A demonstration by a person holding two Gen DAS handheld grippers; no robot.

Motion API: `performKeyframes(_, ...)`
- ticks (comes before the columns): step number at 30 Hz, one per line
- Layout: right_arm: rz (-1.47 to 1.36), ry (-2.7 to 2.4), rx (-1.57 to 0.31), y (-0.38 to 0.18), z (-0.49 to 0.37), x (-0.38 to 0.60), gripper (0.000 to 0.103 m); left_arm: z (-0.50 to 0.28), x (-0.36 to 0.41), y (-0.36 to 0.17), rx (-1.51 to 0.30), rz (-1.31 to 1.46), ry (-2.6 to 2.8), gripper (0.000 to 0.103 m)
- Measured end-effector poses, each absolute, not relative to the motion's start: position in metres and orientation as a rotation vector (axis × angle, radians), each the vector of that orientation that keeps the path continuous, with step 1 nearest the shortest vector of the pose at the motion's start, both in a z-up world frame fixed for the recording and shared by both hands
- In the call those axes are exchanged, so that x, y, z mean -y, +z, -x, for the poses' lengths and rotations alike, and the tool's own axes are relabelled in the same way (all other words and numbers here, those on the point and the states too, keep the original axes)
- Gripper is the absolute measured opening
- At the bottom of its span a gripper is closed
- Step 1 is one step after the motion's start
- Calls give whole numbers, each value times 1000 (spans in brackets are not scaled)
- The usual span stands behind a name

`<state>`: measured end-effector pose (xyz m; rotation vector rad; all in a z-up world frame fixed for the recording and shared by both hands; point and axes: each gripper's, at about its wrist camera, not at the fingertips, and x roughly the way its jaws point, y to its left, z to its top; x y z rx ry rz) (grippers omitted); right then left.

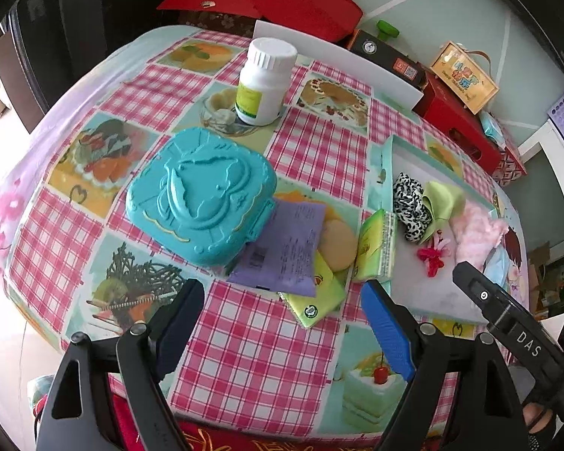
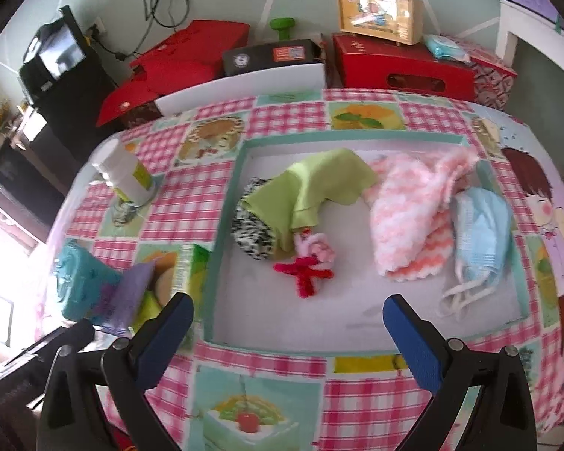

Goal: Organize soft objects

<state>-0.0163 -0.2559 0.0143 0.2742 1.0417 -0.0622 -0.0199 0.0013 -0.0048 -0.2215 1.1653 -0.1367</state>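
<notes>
Beside a teal plastic case, a purple packet, a round beige puff, a green tissue pack and a flat green packet lie in a heap. My left gripper hovers open just in front of this heap, holding nothing. To the right, a teal-rimmed tray holds a zebra scrunchie, a green cloth, a pink fluffy cloth, a blue face mask and a red-pink bow. My right gripper stands open over the tray's near edge, empty.
A white bottle stands beside a small glass dish at the back of the checked tablecloth. Red boxes, a black box and a white board line the far edge. The table drops off at left and front.
</notes>
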Motion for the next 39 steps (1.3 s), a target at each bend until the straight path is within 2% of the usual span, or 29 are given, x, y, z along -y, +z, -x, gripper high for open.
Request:
performKeyframes(17, -293, 92, -1040, 0, -6, 215, 83, 12, -12, -28, -1187, 244, -38, 85)
performKeyframes(25, -273, 116, -1040, -5, -14, 206, 79, 10, -19, -33, -1193, 281, -24, 85)
performKeyframes(31, -235, 134, -1052, -8, -17, 197, 69, 9, -22, -35, -1192, 292, -4, 85)
performKeyframes(34, -216, 142, -1058, -10, -18, 192, 57, 9, -24, -35, -1192, 300, 8, 85)
performKeyframes(37, -194, 150, -1065, -12, -18, 187, 56, 9, -27, -36, -1194, 312, 16, 85)
performKeyframes(39, -177, 152, -1067, -13, -19, 183, 50, 8, -28, -37, -1197, 316, 18, 85)
